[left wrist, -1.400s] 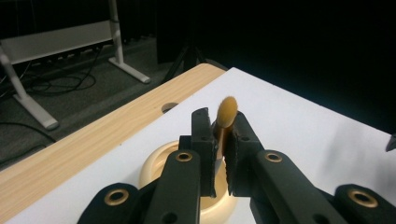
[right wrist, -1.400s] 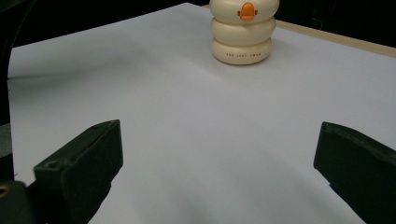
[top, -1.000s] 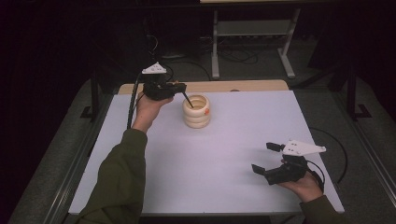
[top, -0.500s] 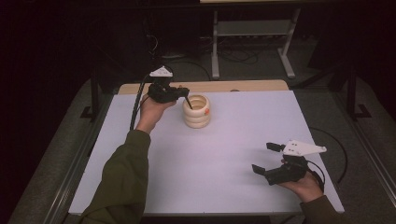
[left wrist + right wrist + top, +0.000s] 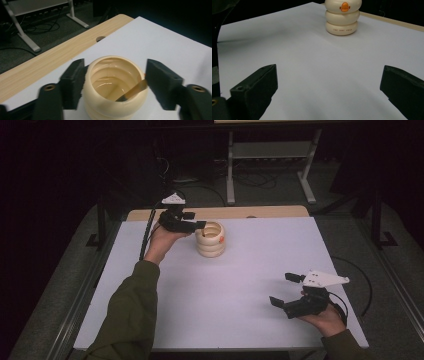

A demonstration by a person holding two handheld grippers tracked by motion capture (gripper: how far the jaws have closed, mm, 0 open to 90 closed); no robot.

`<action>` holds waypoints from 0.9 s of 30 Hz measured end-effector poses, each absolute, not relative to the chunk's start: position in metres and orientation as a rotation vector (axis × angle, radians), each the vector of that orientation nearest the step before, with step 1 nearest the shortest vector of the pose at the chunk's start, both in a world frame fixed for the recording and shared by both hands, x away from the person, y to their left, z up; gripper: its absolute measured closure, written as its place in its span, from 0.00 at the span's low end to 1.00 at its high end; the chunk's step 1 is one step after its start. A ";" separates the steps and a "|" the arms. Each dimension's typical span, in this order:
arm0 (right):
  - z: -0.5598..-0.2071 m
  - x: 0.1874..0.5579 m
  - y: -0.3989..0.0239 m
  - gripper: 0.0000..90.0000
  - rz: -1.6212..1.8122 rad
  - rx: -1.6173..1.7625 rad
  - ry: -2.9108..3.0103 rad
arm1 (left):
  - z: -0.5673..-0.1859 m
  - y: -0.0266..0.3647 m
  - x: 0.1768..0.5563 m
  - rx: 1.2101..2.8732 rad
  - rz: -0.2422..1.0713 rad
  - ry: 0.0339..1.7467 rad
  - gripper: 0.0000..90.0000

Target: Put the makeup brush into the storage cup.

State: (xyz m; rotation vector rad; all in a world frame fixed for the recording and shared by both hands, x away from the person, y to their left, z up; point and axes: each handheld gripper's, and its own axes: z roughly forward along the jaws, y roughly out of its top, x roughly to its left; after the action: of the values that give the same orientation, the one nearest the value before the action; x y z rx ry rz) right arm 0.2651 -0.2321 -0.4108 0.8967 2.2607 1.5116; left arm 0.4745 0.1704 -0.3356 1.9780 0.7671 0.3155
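A cream ribbed holder (image 5: 210,242) with an orange beak mark (image 5: 344,6) stands at the back middle of the white table (image 5: 250,285). My left gripper (image 5: 196,221) hovers just over its rim, and its jaws have just been opening. In the left gripper view the jaws (image 5: 116,82) stand apart on either side of the holder's mouth. A thin brown stick (image 5: 132,91) leans inside the holder, its top end near one pad, and no pad presses on it. My right gripper (image 5: 286,290) rests open near the front right, with nothing between its jaws (image 5: 328,85).
A wooden desk strip (image 5: 250,211) with a cable hole (image 5: 100,38) runs along the table's far edge. Beyond it are a metal stand's legs (image 5: 270,175) and cables on the dark floor. A wide stretch of white table lies between the holder and the right gripper.
The left gripper held the dark stick over the holder; now its jaws stand apart and the stick rests inside the holder. The right gripper has not moved.
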 end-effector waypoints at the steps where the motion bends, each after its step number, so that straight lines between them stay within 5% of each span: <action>1: -0.411 0.265 -0.232 0.01 1.513 0.896 2.261 | -0.336 0.170 0.474 1.978 0.314 0.769 0.31; 8: -0.410 0.264 -0.233 0.01 1.510 0.903 2.253 | -0.336 0.174 0.463 1.972 0.308 0.759 0.11; 27: -0.406 0.264 -0.236 0.01 1.508 0.929 2.208 | -0.326 0.210 0.420 1.955 0.336 0.748 0.11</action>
State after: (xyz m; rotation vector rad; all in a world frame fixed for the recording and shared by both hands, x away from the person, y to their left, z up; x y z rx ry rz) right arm 0.2640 -0.2363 -0.4061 0.9290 2.2079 1.5080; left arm 0.4198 0.2100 -0.3259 1.9550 0.7478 0.3362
